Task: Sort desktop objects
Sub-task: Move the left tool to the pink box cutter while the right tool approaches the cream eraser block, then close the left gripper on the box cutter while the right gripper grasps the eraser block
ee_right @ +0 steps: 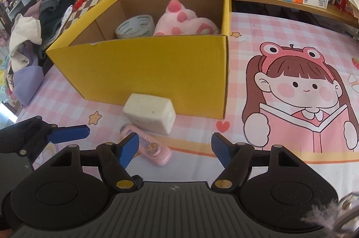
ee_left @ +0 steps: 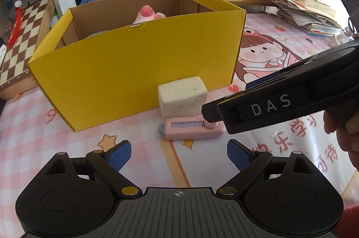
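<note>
A: How much room is there in front of the yellow cardboard box?

B: Only a narrow strip of table. A cream sponge block sits just in front of the box's front wall, and a pink utility knife lies flat, just beside the sponge on the near side. To the right, the pink cartoon mat is open up to the bookshelf.

A: And the tools?

B: The left tool is spread wide, nothing between its blue pads, with the knife just ahead of them. The right tool is spread too; its left pad overlaps the knife's middle in the picture, but I cannot tell if it touches.

A: Do the views differ?

B: The right wrist view looks into the box: a roll of clear tape beside a pink spotted plush toy. From the left wrist only the plush's top shows, but the right tool's black body, marked DAS, crosses over the knife's right end.
</note>
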{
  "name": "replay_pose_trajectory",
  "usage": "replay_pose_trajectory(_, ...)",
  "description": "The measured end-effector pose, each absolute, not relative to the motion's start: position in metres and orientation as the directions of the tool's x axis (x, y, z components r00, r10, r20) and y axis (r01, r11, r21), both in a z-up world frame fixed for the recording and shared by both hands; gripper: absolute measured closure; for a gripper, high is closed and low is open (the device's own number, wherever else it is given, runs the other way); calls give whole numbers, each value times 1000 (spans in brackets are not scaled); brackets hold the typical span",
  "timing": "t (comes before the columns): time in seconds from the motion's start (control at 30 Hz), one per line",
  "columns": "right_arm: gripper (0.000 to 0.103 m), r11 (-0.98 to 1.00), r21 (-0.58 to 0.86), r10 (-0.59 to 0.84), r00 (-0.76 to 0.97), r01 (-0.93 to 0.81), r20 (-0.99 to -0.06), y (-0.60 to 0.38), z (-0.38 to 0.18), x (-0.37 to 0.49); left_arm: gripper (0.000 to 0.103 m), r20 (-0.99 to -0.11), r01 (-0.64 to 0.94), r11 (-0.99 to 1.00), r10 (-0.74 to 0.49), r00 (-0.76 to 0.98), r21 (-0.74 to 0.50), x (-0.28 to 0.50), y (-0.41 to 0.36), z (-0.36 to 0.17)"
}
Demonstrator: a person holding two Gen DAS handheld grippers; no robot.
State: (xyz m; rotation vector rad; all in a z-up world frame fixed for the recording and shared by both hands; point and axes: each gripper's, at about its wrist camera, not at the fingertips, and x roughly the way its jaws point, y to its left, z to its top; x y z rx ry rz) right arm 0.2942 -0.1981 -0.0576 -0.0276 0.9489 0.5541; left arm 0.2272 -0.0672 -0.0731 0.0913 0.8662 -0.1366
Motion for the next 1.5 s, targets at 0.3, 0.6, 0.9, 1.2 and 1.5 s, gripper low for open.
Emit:
replay_pose_trajectory(0.3,32,858,195,434,468,-475,-770,-195,-56,304,10,-751,160,987,-94,654,16,244,-74,-83)
replay_pose_trajectory(0.6,31,867,181,419,483,-465,-769,-195,-57,309,10,-745,154,988,-99,660,5,249,-74,-88)
replay_pose_trajectory(0.9,30,869,168,411,490,-465,-769,-189,-57,309,23,-745,175,984,-129,654,-17,252,-76,-94)
replay_pose_trajectory(1.2,29,858,186,435,485,-479,-758,-180,-52,308,25,-742,160,987,-99,663,11,246,-70,-92)
replay_pose_trajectory(1.5,30,847,217,454,449,-486,-770,-157,-56,314,25,-759,102,995,-55,649,16,223,-34,-85)
